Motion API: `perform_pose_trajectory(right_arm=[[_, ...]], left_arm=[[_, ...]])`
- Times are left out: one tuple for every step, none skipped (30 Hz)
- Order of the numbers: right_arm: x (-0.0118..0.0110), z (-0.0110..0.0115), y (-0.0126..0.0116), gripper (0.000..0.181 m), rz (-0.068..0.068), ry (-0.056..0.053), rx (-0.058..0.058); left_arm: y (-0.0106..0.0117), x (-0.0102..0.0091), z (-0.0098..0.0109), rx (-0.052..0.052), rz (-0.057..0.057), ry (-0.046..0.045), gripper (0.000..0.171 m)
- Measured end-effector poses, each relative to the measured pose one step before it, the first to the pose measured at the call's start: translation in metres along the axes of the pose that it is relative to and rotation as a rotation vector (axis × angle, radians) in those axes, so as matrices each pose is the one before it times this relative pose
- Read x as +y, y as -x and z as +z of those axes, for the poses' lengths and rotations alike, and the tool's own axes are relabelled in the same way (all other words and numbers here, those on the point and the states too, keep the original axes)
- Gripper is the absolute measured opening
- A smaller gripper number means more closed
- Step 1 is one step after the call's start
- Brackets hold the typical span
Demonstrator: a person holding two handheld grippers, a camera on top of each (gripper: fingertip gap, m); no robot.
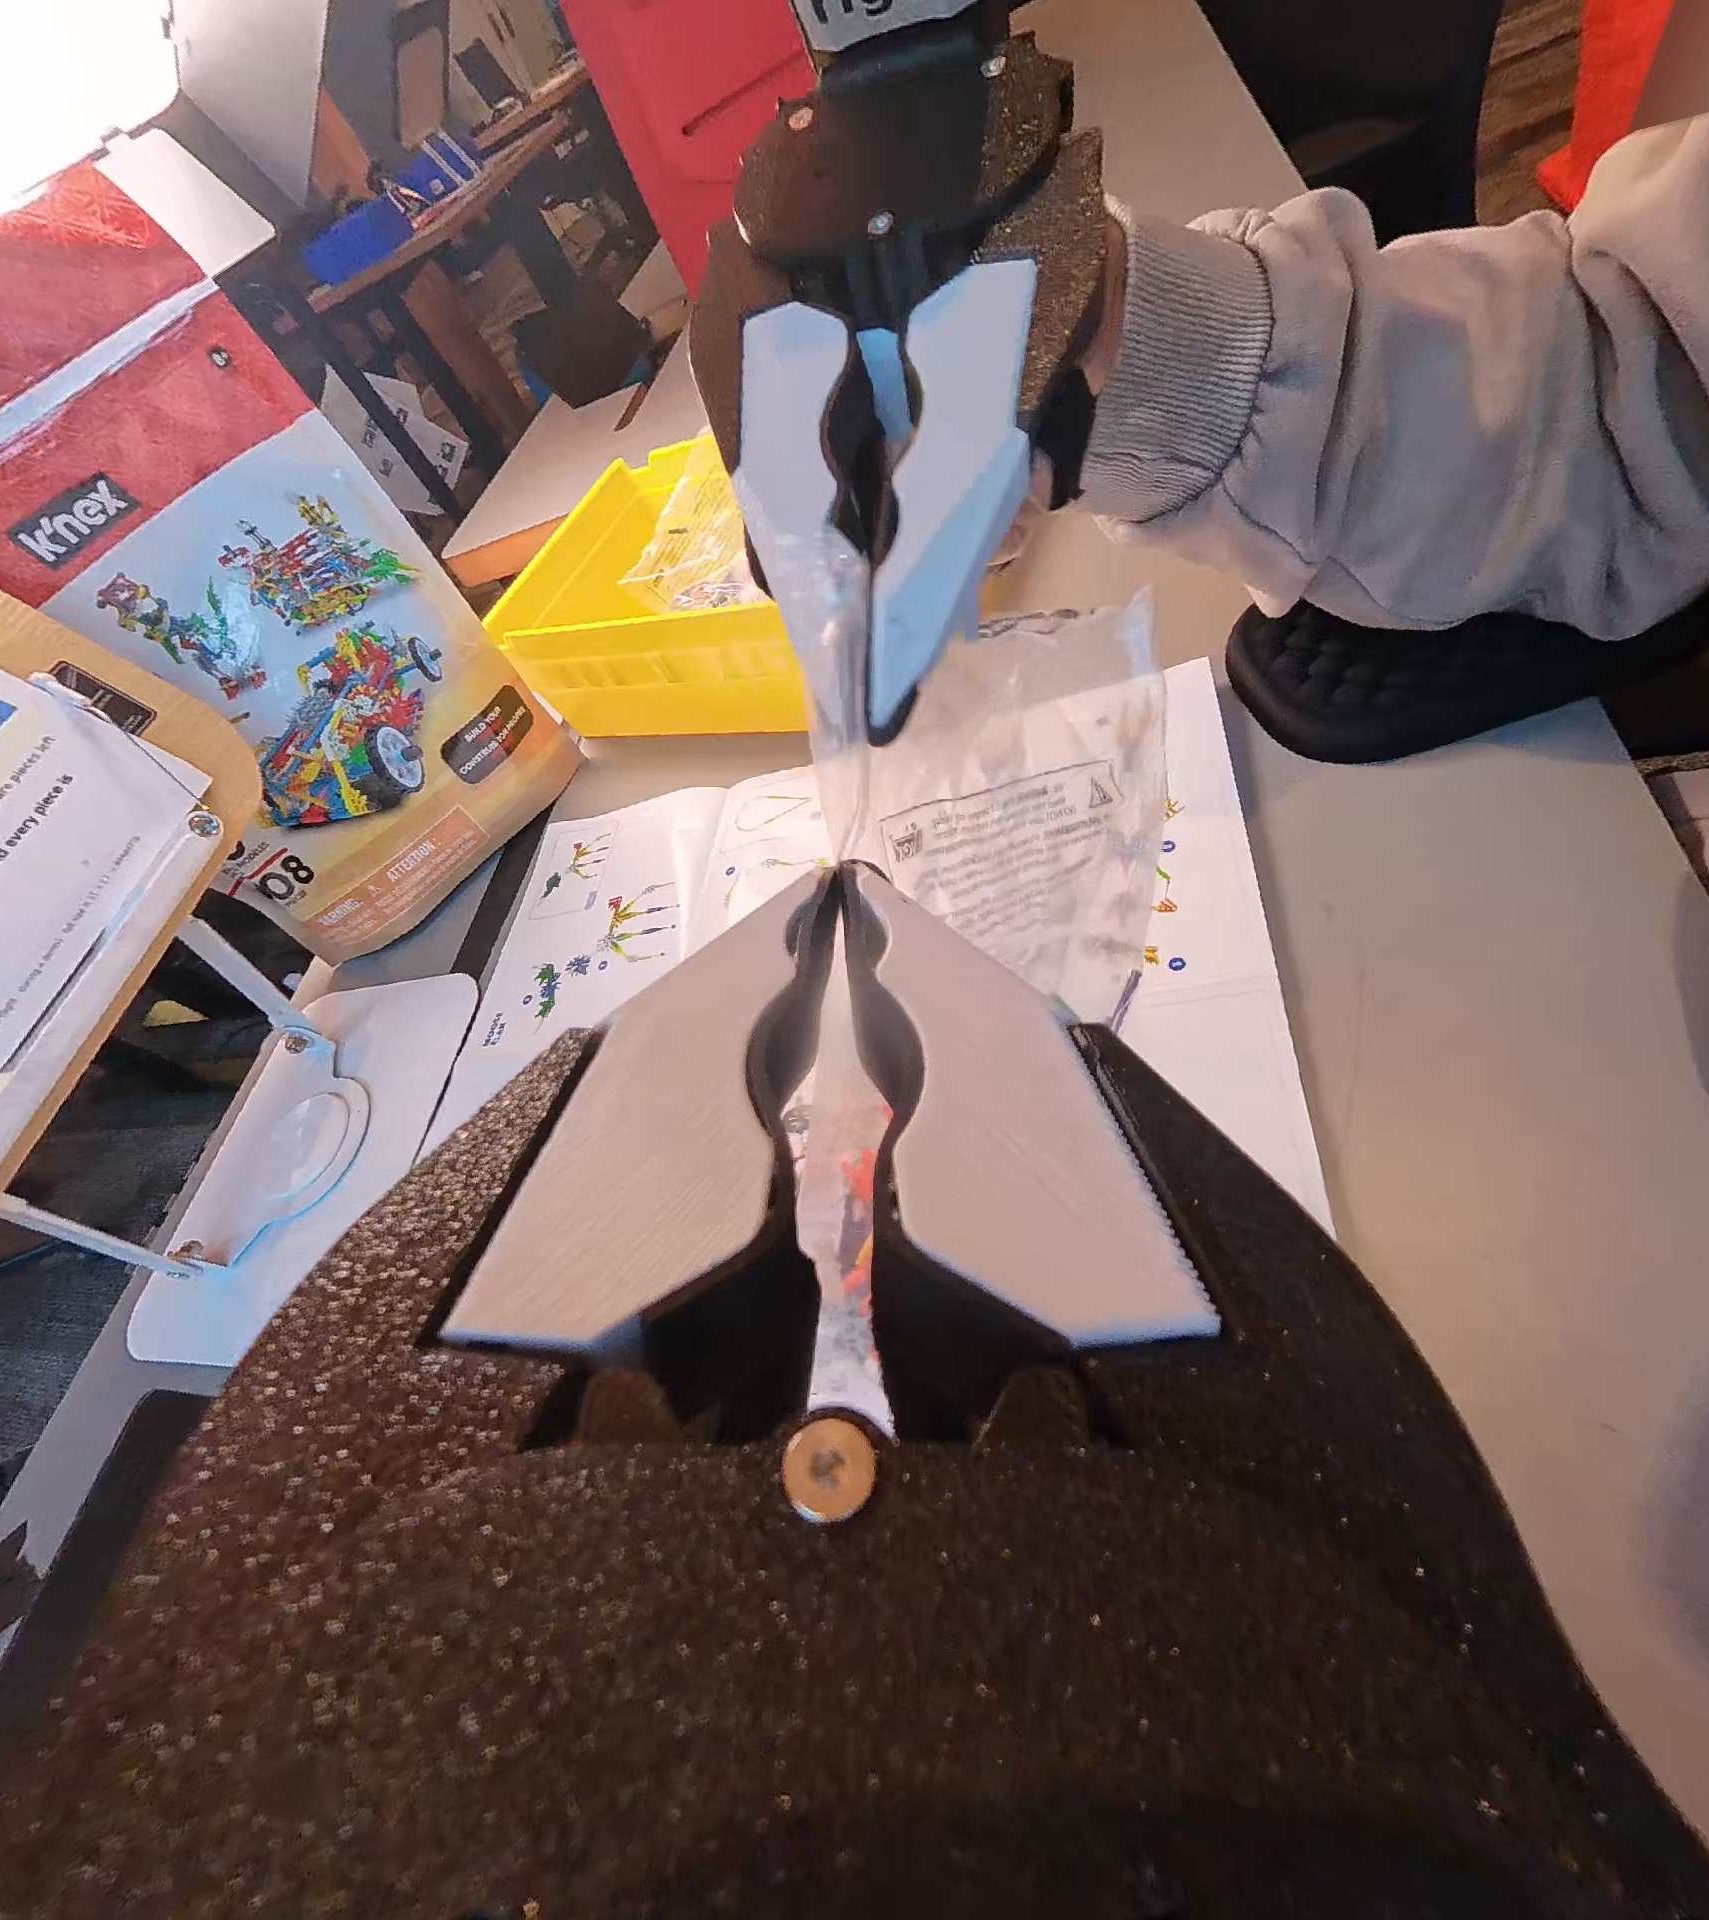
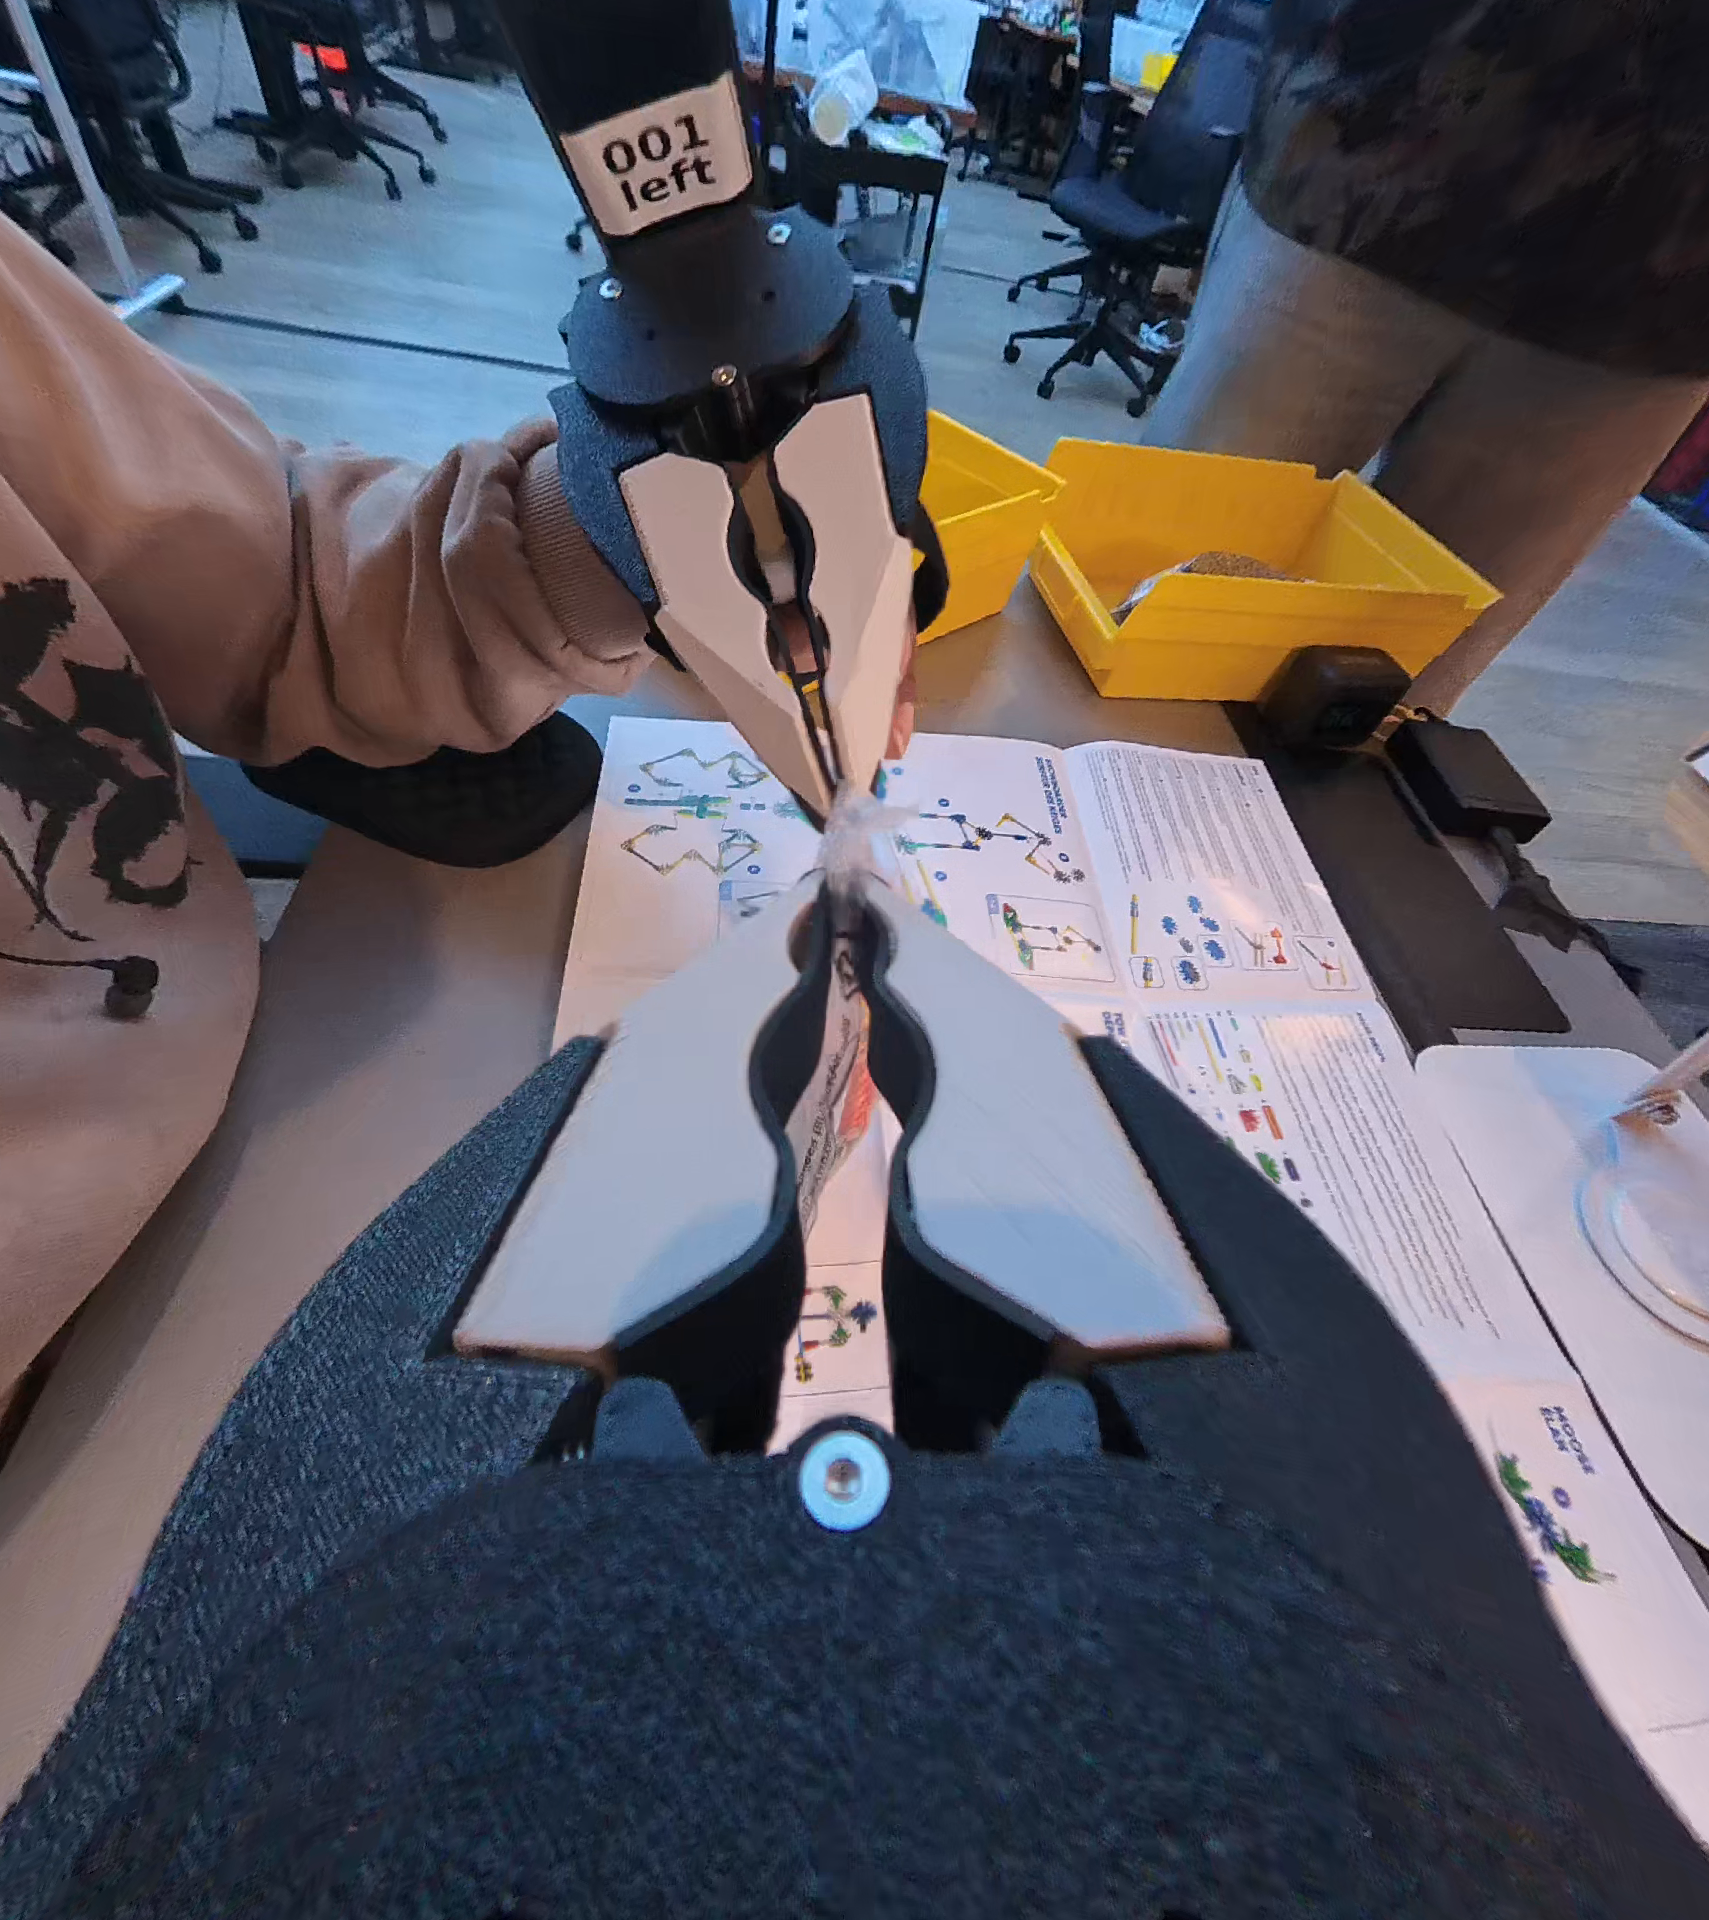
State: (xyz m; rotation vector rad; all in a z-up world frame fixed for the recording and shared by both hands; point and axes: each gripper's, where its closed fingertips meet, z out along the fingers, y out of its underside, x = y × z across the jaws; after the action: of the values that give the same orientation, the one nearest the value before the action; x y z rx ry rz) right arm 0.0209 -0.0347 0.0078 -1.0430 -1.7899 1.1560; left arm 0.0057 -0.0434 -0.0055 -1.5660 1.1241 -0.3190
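Note:
A clear plastic bag (image 1: pixel 1016 831) of small coloured building pieces hangs above the table, pinched between both grippers. My left gripper (image 1: pixel 842 883) is shut on one part of its top edge. Orange and other coloured pieces (image 1: pixel 855 1174) show between its jaws. My right gripper (image 2: pixel 845 914) is shut on the bag just opposite, nearly tip to tip. The bunched plastic (image 2: pixel 855 847) sits between them. The right gripper also shows in the left wrist view (image 1: pixel 876 717), and the left gripper in the right wrist view (image 2: pixel 834 784).
An unfolded instruction sheet (image 2: pixel 1193 883) lies on the table under the bag. Yellow bins (image 2: pixel 1245 613) stand behind it, one holding a bag. A colourful toy box (image 1: pixel 310 665) and a board on a white stand (image 1: pixel 19 852) are at the left. A person (image 2: pixel 1401 312) stands by the table. Both grippers' tips are close together, under 4 cm apart.

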Motion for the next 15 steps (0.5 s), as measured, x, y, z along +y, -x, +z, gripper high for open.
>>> perform_pose_trajectory(right_arm=[[-0.0013, -0.00189, -0.00219, 0.0, -0.0011, -0.0083, 0.0102], [0.00084, -0.0001, -0.0004, 0.0, -0.0059, 0.0057, 0.0031], [0.00175, 0.0009, -0.00121, 0.0, -0.0185, 0.0117, 0.0133], [0.0029, 0.00147, 0.00003, 0.0, -0.0247, 0.0203, 0.0089], [0.00252, 0.00192, 0.00114, 0.0, -0.0235, 0.0168, 0.0025], [-0.00105, 0.00152, 0.00084, 0.0, -0.0176, -0.0058, 0.0036], [-0.00109, 0.00144, 0.00135, 0.0, -0.0089, -0.0039, -0.003], [-0.00067, 0.00144, 0.00059, 0.0, -0.0143, -0.0013, 0.0043], [-0.00003, 0.00142, -0.00024, 0.0, -0.0168, 0.0033, 0.0107], [-0.00059, 0.00126, 0.00012, 0.0, -0.0156, 0.0002, 0.0085], [-0.00085, 0.00091, -0.00087, 0.0, -0.0134, -0.002, 0.0139], [0.00013, 0.00099, -0.00227, 0.0, -0.0112, 0.0049, 0.0199], [0.00116, 0.00087, -0.00326, 0.0, -0.0109, 0.0104, 0.0261], [0.00061, 0.00161, -0.00304, 0.0, -0.0067, 0.0072, 0.0249], [-0.0011, 0.00248, -0.0014, 0.0, 0.0011, -0.0028, 0.0177]], left_arm=[[-0.00196, -0.00039, 0.00011, 0.0175, -0.0107, -0.00728, 0.0], [-0.00208, 0.00027, 0.00038, 0.0183, -0.0113, -0.00538, 0.0], [-0.00124, 0.00099, 0.00073, 0.0139, -0.0136, -0.00486, 0.0], [-0.00016, 0.00023, 0.00085, 0.0086, -0.0169, -0.01347, 0.0], [0.00026, -0.00134, 0.001, 0.0086, -0.0213, -0.02303, 0.01], [0.00011, -0.00193, 0.00161, 0.0091, -0.0246, -0.02466, 0.022], [-0.00091, -0.00124, 0.00233, 0.0121, -0.0203, -0.01788, 0.03], [-0.00143, 0.00038, 0.00315, 0.0101, -0.0093, -0.00448, 0.034], [-0.00006, 0.00197, 0.00341, -0.0047, 0.0042, 0.00894, 0.033], [0.00108, 0.0029, 0.0032, -0.0167, 0.0141, 0.01747, 0.026], [0.00105, 0.00194, 0.00234, -0.0165, 0.0146, 0.01335, 0.01], [0.0009, 0.00031, 0.00143, -0.0132, 0.0048, 0.00417, 0.0], [0.00175, 0.00018, 0.00066, -0.0125, -0.0075, 0.00769, 0.0], [0.0011, -0.00045, -0.00021, -0.0082, -0.0054, 0.00693, 0.0], [-0.00021, -0.00151, -0.00082, -0.0059, 0.0078, -0.00038, 0.0]])
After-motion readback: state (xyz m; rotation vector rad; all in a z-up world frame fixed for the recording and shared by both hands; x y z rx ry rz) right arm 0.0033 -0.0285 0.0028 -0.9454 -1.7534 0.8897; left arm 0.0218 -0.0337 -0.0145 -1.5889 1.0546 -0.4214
